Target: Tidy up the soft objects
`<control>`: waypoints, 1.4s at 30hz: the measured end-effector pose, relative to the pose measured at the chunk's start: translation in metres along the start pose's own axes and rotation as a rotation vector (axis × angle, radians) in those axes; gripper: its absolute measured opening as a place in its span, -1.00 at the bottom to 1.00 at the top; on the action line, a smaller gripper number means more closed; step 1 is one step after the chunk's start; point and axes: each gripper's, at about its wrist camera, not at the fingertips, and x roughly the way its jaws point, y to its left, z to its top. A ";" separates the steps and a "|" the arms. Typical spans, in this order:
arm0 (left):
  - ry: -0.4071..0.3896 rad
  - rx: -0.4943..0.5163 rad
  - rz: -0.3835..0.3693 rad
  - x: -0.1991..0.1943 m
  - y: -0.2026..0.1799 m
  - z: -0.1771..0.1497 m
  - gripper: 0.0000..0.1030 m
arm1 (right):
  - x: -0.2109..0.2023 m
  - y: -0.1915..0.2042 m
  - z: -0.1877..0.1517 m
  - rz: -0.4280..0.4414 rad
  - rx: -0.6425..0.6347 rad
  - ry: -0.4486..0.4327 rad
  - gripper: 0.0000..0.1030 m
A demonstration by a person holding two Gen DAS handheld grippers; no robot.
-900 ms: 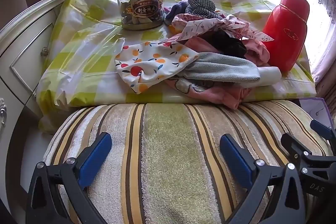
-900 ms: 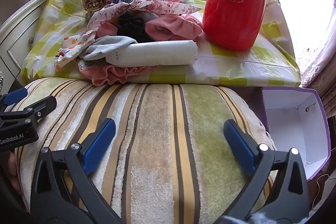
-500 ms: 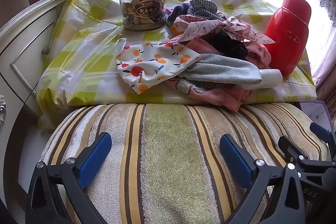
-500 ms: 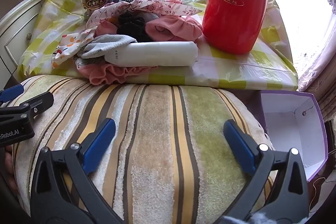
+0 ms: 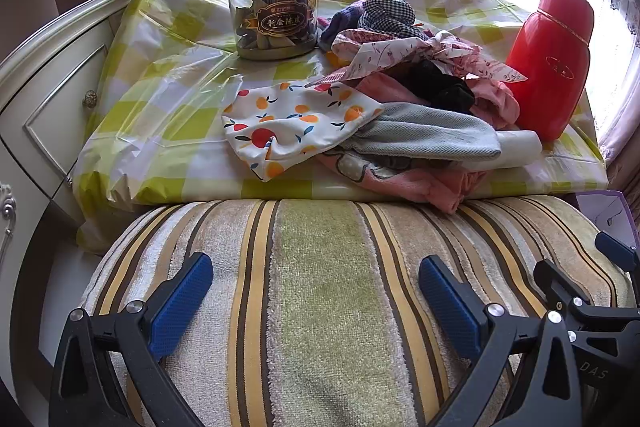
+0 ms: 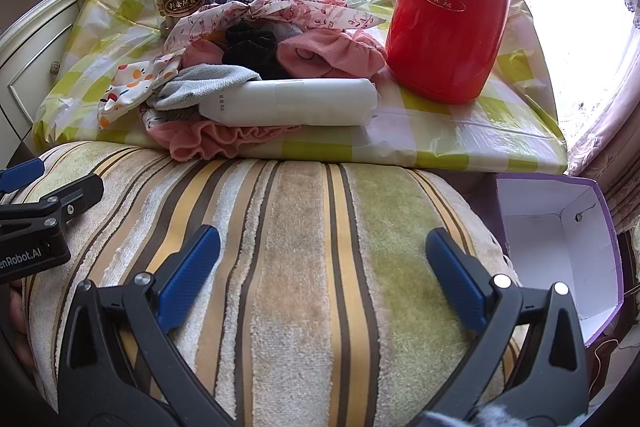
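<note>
Checked tablecloth (image 6: 460, 131): white roll (image 6: 292, 103) lies sideways, left-right.

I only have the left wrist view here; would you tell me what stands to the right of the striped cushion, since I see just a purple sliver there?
Observer: It is an open purple box with a white inside, and nothing shows in it.
Operator: Thank you. How much of the white tube under the grey cloth is free?
Observer: Most of the white tube lies bare, on its side along the pile's front.
Operator: Is the right gripper holding anything?
Observer: No, the right gripper is open over the striped cushion.
</note>
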 end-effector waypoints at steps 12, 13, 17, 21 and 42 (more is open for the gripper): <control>-0.004 -0.004 -0.002 0.001 0.000 -0.001 1.00 | 0.000 0.000 0.000 -0.001 0.000 -0.001 1.00; -0.004 -0.004 -0.002 0.001 0.000 -0.001 1.00 | 0.000 0.000 0.000 -0.001 0.000 -0.001 1.00; -0.005 -0.004 -0.001 0.001 0.000 -0.001 1.00 | 0.000 0.000 0.000 -0.002 0.000 -0.001 1.00; -0.005 -0.005 -0.002 0.001 0.000 -0.002 1.00 | 0.000 0.000 0.000 -0.002 0.000 -0.001 1.00; -0.010 -0.002 0.004 0.000 0.000 -0.001 1.00 | 0.004 -0.002 0.003 0.022 0.002 0.031 1.00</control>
